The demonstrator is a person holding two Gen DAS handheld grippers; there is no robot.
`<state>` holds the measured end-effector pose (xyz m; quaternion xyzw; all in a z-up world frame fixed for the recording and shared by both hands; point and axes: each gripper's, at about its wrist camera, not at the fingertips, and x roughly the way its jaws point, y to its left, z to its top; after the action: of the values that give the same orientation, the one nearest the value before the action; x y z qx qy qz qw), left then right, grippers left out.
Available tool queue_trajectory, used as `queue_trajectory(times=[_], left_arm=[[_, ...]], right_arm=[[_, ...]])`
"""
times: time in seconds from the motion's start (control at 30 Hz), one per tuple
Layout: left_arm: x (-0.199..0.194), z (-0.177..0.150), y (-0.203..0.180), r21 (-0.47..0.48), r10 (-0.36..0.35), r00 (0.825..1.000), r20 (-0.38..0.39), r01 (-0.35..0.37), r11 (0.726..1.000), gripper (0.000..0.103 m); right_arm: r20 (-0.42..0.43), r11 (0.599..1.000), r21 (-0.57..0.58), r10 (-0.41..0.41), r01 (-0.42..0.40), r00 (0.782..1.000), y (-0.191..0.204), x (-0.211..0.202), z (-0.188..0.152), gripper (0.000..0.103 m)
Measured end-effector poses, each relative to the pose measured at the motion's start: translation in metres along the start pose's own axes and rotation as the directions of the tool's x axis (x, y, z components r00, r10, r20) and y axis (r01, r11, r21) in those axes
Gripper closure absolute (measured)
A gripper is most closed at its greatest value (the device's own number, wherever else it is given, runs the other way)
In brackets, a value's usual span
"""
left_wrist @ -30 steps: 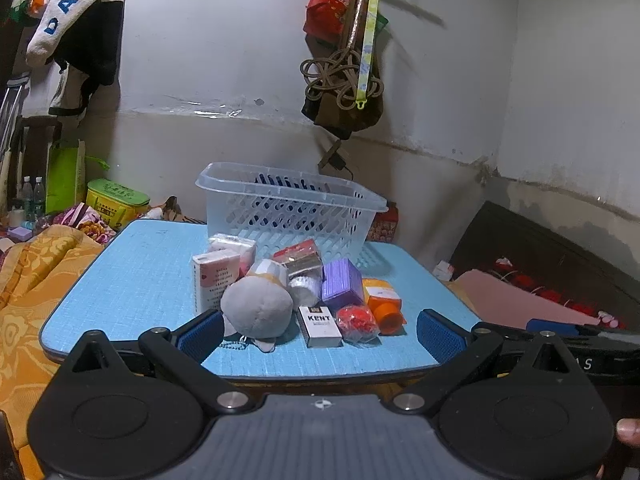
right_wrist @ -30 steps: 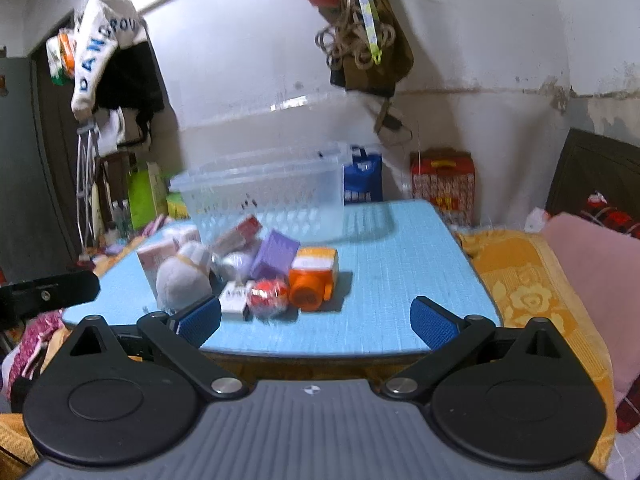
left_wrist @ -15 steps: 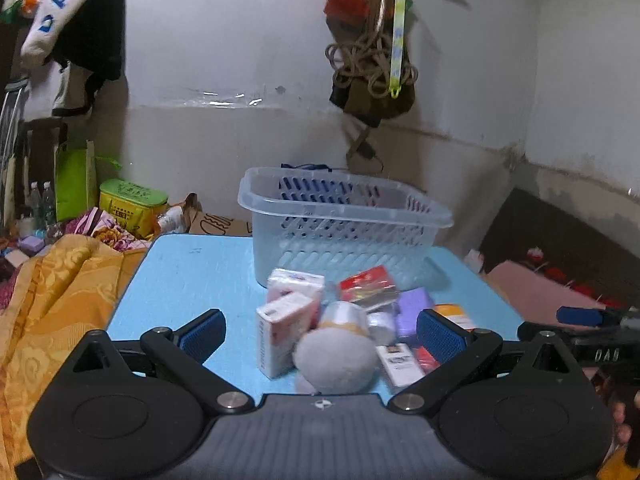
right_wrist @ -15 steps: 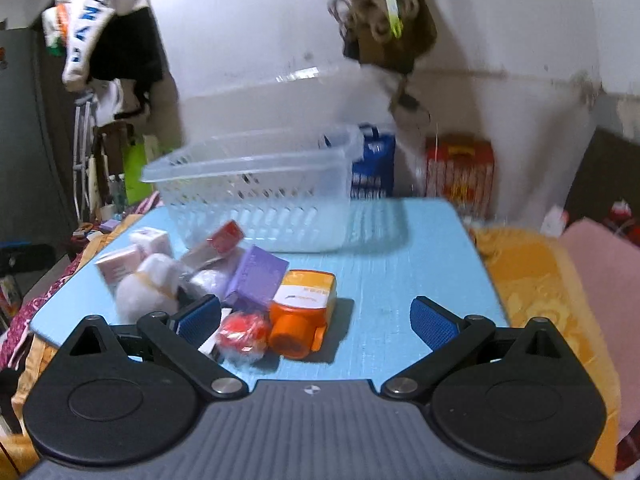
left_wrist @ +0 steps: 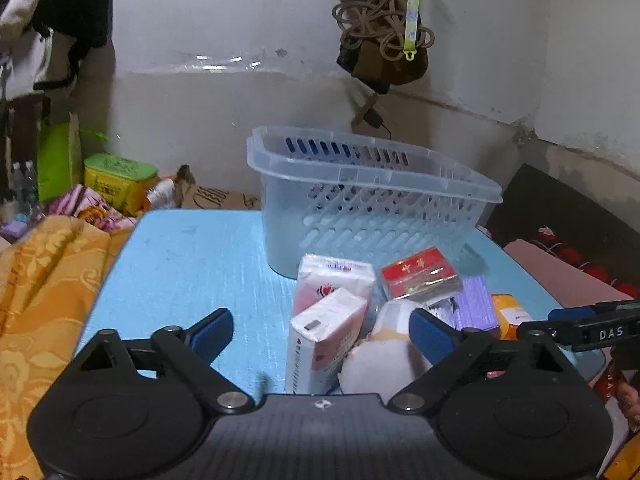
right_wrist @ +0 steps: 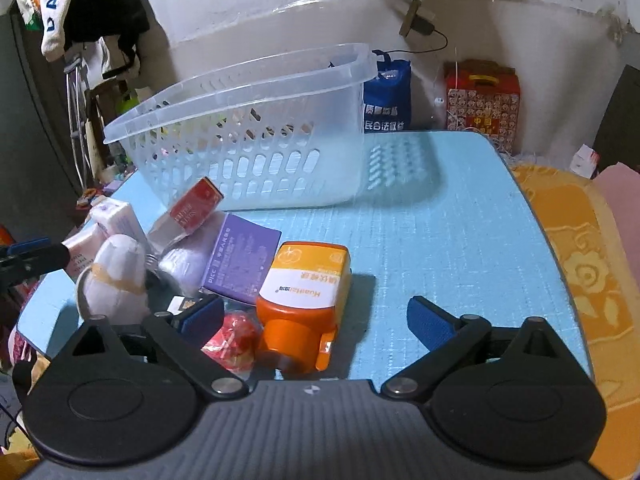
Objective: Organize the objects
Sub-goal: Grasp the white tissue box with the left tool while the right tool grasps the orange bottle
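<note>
Right gripper [right_wrist: 314,320]: fingers spread wide, nothing between them, held low at the near edge of the blue table [right_wrist: 460,232]. Directly ahead, framed by the two blue pads, lies the orange bottle [right_wrist: 306,296], on its side. Long axis runs near-to-far, roughly in line with the gripper's reach; the orange cap end points toward the gripper, the flat base points toward the basket. The pads stand to either side of the cap end, not touching it. A red wrapped item [right_wrist: 232,338] sits just beside the bottle, close against the left pad.

Left gripper [left_wrist: 322,334]: fingers likewise spread, holding nothing. Between them stands a pink-and-white tissue pack [left_wrist: 326,338], upright and leaning slightly; a white plush toy [left_wrist: 384,354] sits just beside it, partly behind the right pad.

Judgement on reach: the right gripper is the nearer one to the orange bottle, which from the left wrist view shows only at the far right edge of the pile. The left gripper is the nearer one to the tissue pack.

Remaining pile, going outward: a purple box [right_wrist: 242,264] touching the bottle's left flank; a red cigarette pack [right_wrist: 192,210] tilted on top of the heap; a second tissue pack [left_wrist: 336,280] behind the first.

Clear plastic basket [right_wrist: 256,136]: beyond the pile, on the far half of the table, apparently holding nothing. It lies ahead and slightly left of the right gripper, ahead and slightly right of the left gripper.
</note>
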<state>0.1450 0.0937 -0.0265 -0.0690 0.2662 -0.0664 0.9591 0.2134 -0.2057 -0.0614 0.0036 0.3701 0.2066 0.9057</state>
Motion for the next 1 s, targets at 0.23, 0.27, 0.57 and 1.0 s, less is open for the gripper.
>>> queue_trajectory(times=[0.23, 0.27, 0.57, 1.0], left_arm=[[0.019, -0.005, 0.008, -0.037, -0.045, 0.998, -0.034, 0.044, 0.998, 0.013], [0.020, -0.005, 0.009, -0.044, -0.058, 0.998, -0.033, 0.057, 0.997, 0.016], [0.012, -0.008, 0.007, -0.049, -0.065, 0.998, 0.000, 0.065, 0.997, 0.025], [0.016, -0.006, 0.009, -0.097, -0.011, 1.000, 0.004, 0.011, 0.995, 0.029]], right_arm=[[-0.032, 1.000, 0.008, 0.006, -0.006, 0.999, 0.004, 0.010, 0.003, 0.013], [-0.032, 1.000, 0.007, 0.003, -0.003, 0.999, 0.005, 0.010, 0.004, 0.013], [-0.023, 0.998, 0.061, 0.006, -0.005, 1.000, -0.001, 0.004, 0.005, 0.031], [-0.036, 0.999, 0.039, -0.007, 0.008, 0.999, 0.005, 0.016, 0.009, 0.046]])
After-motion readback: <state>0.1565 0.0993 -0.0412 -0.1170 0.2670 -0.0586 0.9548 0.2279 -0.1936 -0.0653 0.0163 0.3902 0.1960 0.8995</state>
